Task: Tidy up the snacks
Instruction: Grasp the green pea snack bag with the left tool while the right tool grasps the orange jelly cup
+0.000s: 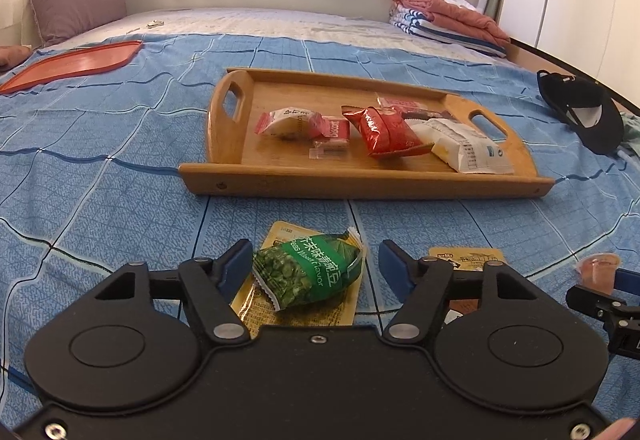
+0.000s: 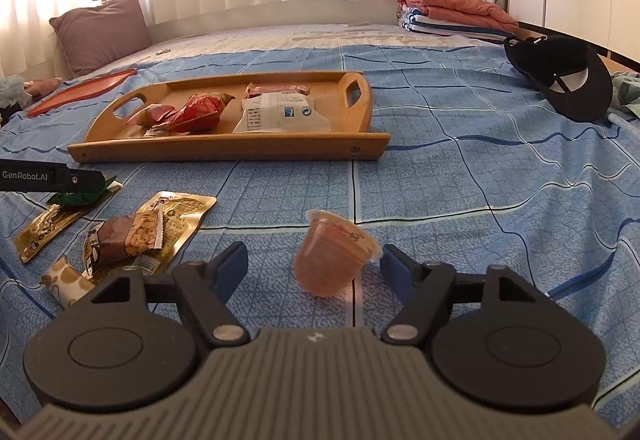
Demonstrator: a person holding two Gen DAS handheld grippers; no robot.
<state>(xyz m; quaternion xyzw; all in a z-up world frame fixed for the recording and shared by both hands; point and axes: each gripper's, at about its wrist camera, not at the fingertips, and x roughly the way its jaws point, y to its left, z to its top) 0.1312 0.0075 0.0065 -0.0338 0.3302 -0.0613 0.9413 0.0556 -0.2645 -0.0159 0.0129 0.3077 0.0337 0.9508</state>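
Left tongs: spread wide, released, flanking a green crinkled packet of wasabi peas. The packet lies on a gold foil sachet on the blue grid-patterned bedspread; its long axis runs from lower left to upper right, and the sachet is largely covered.

Right tongs: spread wide, released, around a small translucent pink jelly cup, which is tilted with its sealed lid facing up and away.

Rectangular wooden tray with handles: beyond both, holding a red foil packet and a white printed packet; the items behind them are partly hidden.
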